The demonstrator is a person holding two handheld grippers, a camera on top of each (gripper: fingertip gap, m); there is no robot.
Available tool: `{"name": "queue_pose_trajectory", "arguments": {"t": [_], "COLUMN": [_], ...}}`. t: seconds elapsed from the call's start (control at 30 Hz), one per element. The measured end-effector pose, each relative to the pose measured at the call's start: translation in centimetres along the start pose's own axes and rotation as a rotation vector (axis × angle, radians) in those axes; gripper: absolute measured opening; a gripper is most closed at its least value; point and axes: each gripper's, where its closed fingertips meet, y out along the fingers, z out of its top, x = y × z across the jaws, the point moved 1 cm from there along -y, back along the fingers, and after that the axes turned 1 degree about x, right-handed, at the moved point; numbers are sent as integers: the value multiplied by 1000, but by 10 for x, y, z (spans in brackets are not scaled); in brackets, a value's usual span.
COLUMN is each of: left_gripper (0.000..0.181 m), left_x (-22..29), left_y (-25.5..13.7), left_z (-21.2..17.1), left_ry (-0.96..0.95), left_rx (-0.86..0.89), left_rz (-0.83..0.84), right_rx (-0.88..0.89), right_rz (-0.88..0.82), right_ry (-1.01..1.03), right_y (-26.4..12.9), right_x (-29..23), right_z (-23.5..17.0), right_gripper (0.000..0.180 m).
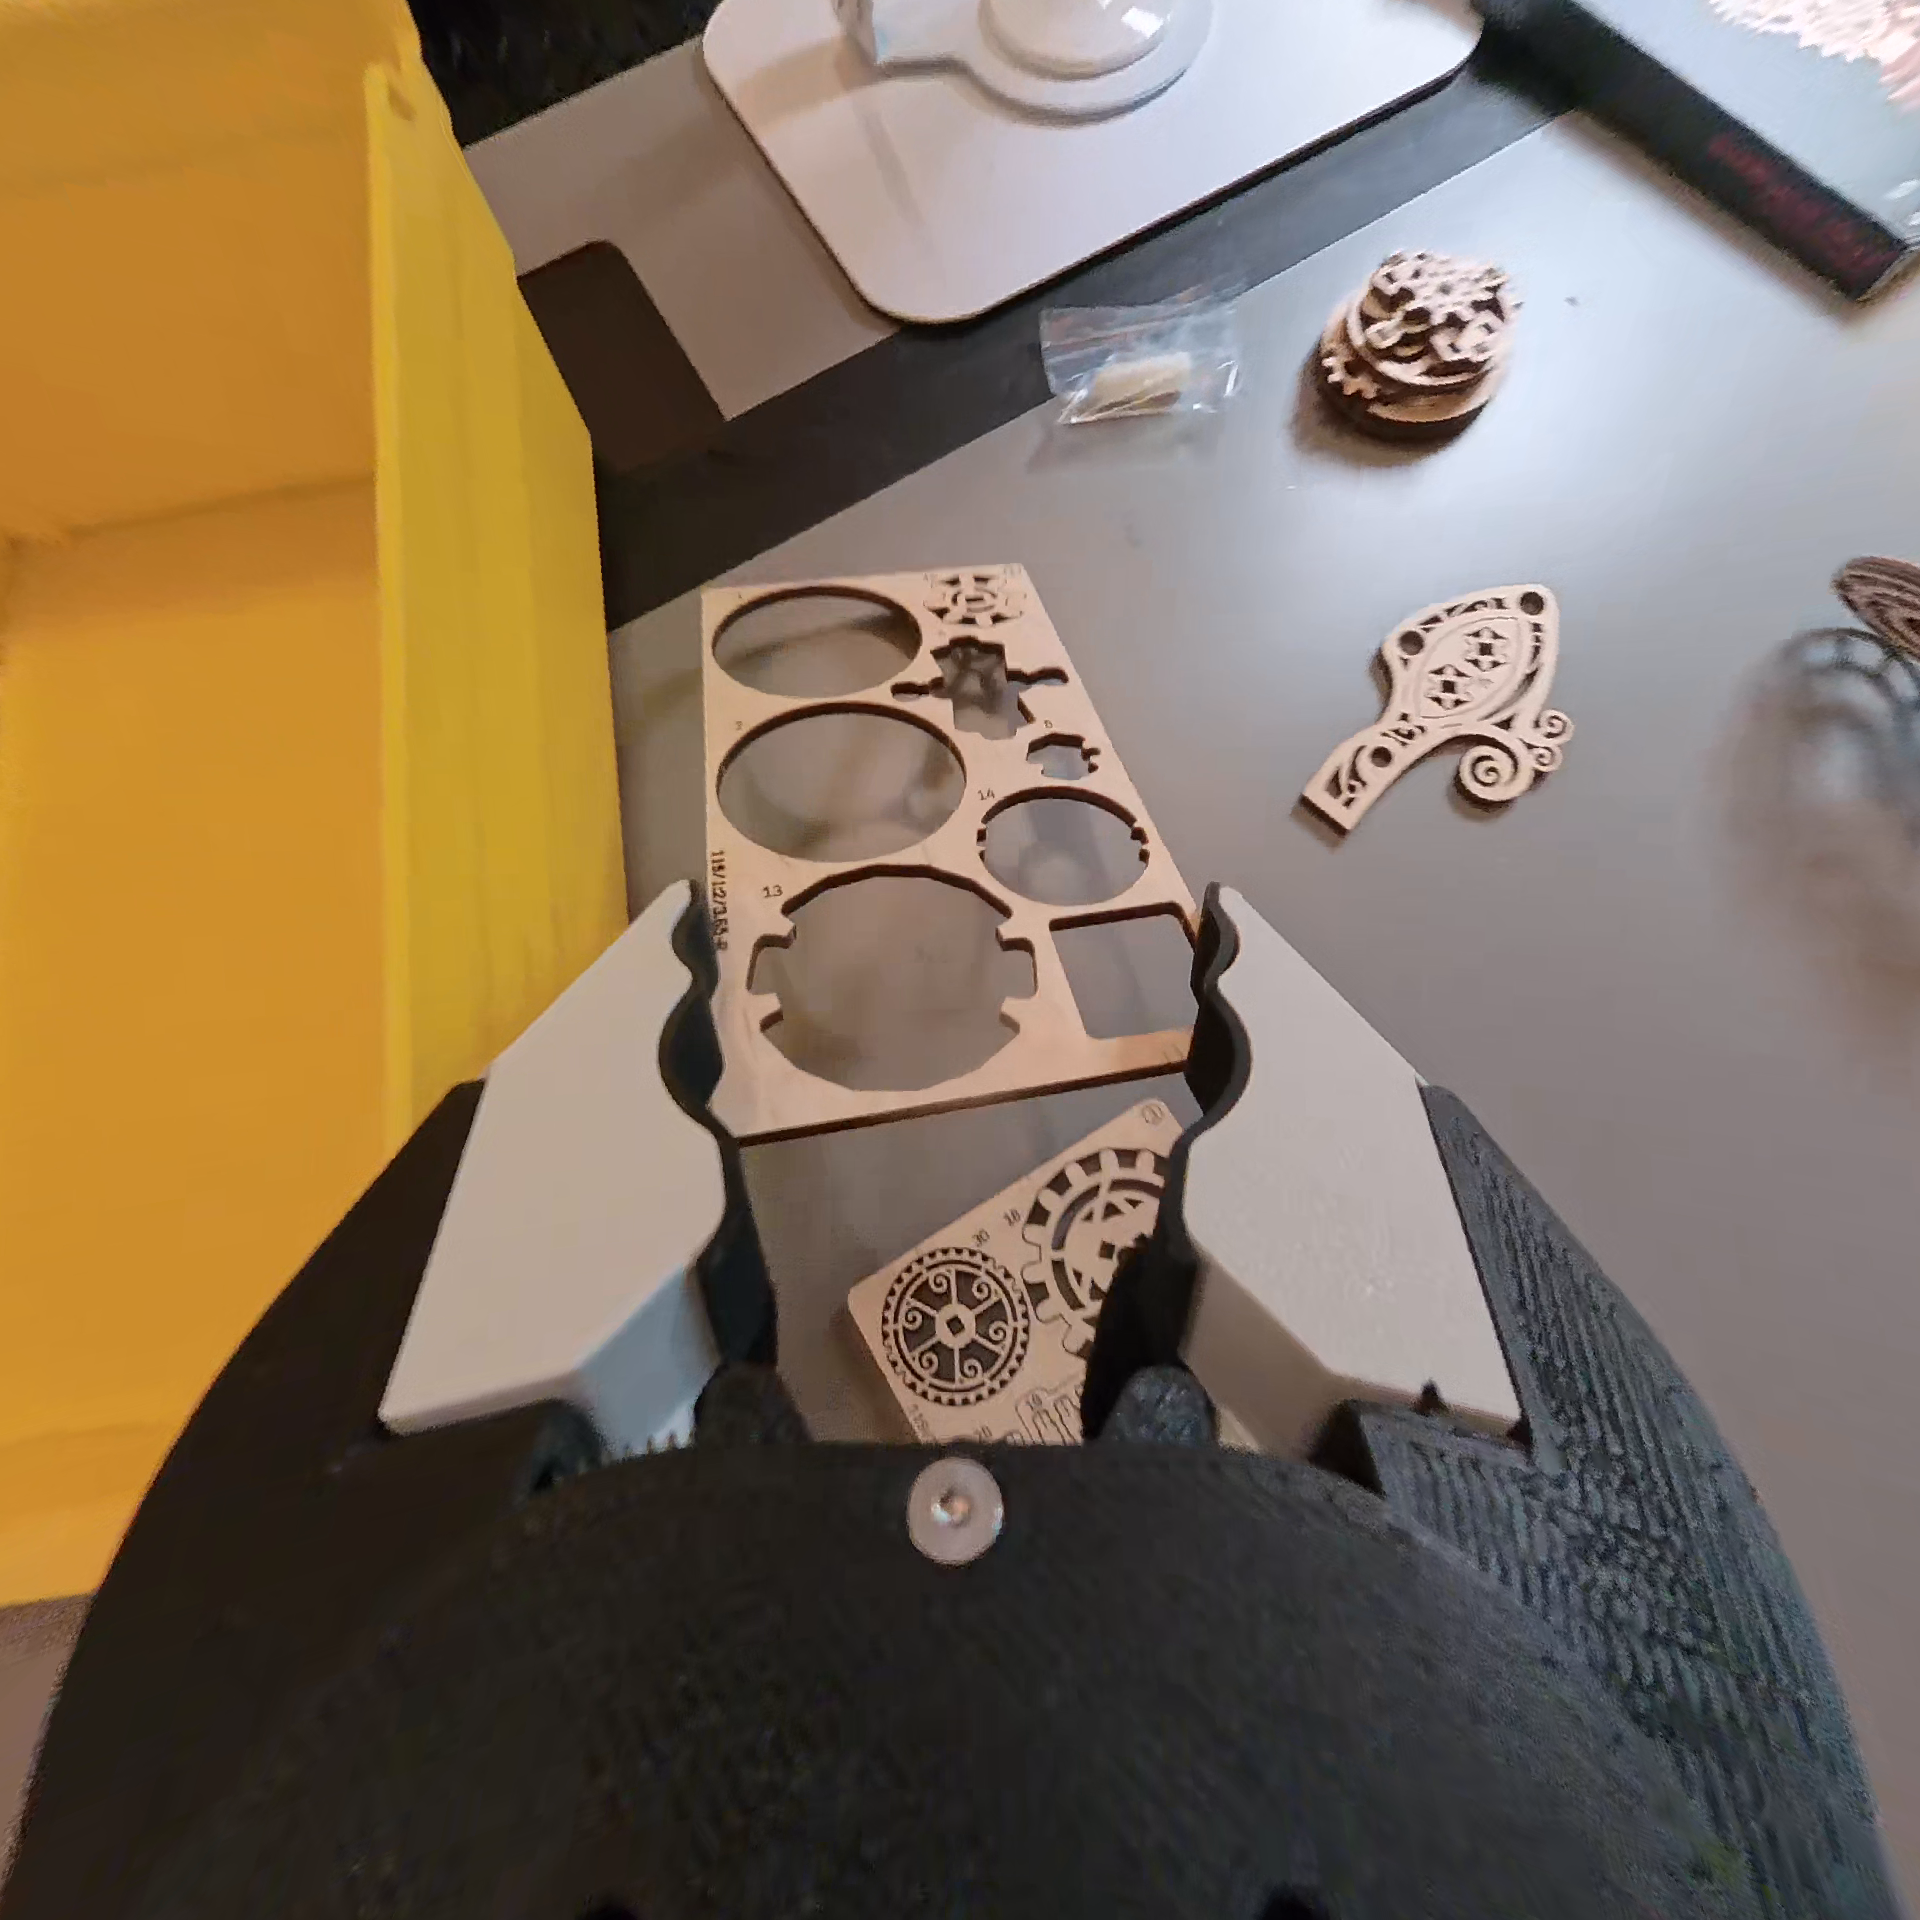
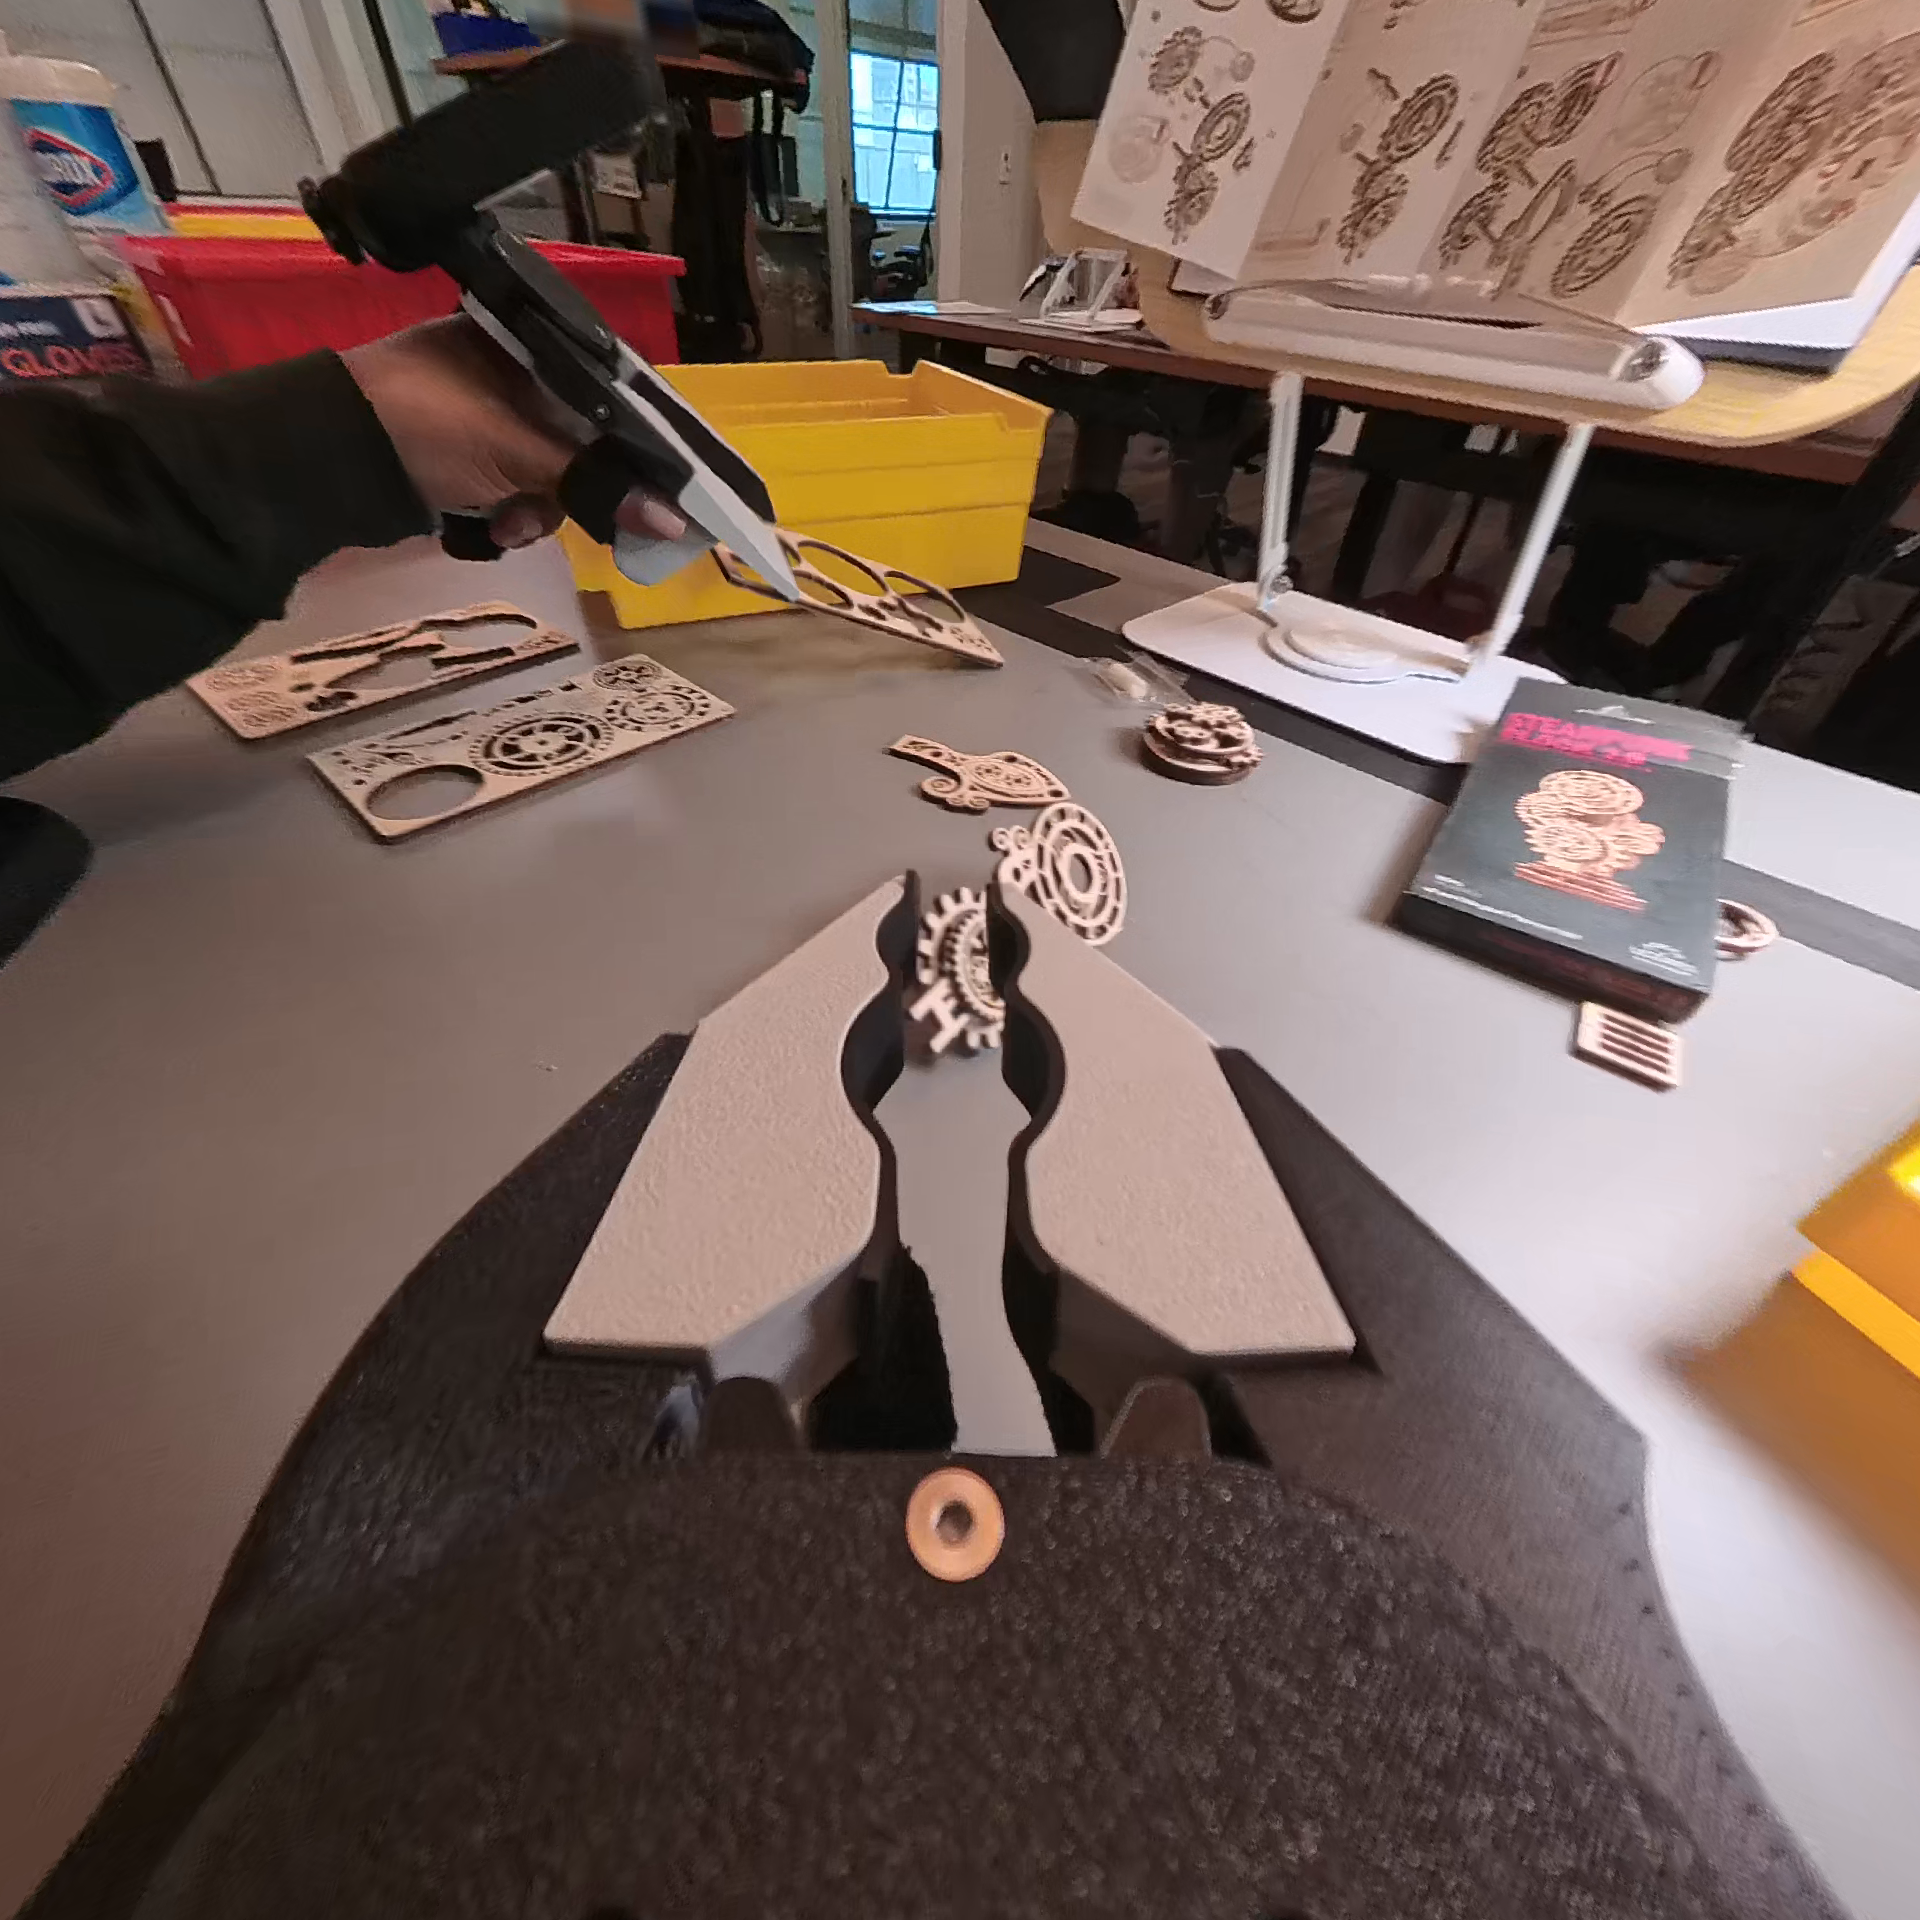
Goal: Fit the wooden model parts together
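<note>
Left wrist view: left gripper [image 1: 954,1023] holds the emptied sheet [image 1: 914,821] by its near end, fingers spread wide across the sheet's full width and pressing its two long edges. Sheet tilts up and away from the tool, mostly holes (one small gear still uncut at its far end). Below the fingers, close to the tool, a second sheet [image 1: 1023,1288] with uncut gears lies flat on the table [image 1: 1558,1039]. Yellow bin [image 1: 260,623] just to the left. Off to the right ahead: a paddle-shaped part [image 1: 1439,707], farther on a stacked gear assembly [image 1: 1413,343], and a small plastic bag [image 1: 1138,364].

Right wrist view: right gripper [image 2: 951,914] is closed on a gear part [image 2: 961,982], held upright at the fingertips. Just past the tips, a round ring part [image 2: 1075,868] (cannot tell whether it joins the gear or stands apart). Far left ahead, the other tool with its sheet, far end resting on the table by the bin. Ahead right: a black box [image 2: 1579,842]; above it an instruction sheet [image 2: 1507,135] on a stand.

Step, judged: mid-assembly, the right holding a part for fitting, the left dealing with spent scrap. Next move likely calls for dropping the sheet aside, freeing the left to steady the mating piece, then lining up the gear's slots.
</note>
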Motion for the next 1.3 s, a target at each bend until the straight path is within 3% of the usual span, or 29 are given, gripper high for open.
{"name": "queue_pose_trajectory", "arguments": {"t": [0.03, 0.07, 0.1, 0.13, 0.17, 0.27, 0.43, 0.83, 0.93, 1.13, 1.3], "left_gripper": [90, 9, 1, 6, 25, 19, 34, 46, 47, 47, 43], "left_x": [3, 7, 12, 15, 15, 23, 44, 66, 77, 100, 123], "left_y": [-6, -14, -23, -30, -32, -34, -32, -27, -22, -11, -2], "left_z": [0, 3, 10, 11, 6, -6, -18, -16, -17, -17, -22], "left_ry": [11, 54, 63, 46, 32, 64, -13, 89, 122, 227, 345], "left_rx": [16, 59, 139, 155, 121, 90, 103, 136, 131, 104, 62], "left_rz": [-8, -34, -53, -75, -73, -95, -236, -294, -326, -377, -445], "right_rx": [-4, -14, -26, -32, -40, -59, -80, 31, -17, -267, -431], "right_rz": [21, 44, 64, 82, 103, 171, 155, -175, -265, -267, -149], "right_ry": [15, 28, 38, 46, 55, 66, -51, -51, -79, -85, -54], "right_y": [4, 8, 12, 16, 21, 38, 56, -7, -24, -39, -46], "right_x": [-6, -12, -19, -26, -33, -58, -65, 51, 81, 103, 92], "right_z": [1, 2, 2, 3, 3, 4, 6, 50, 44, 2, -32], "right_gripper": [11, 12, 14, 14, 15, 16, 16, 19, 24, 35, 32]}}
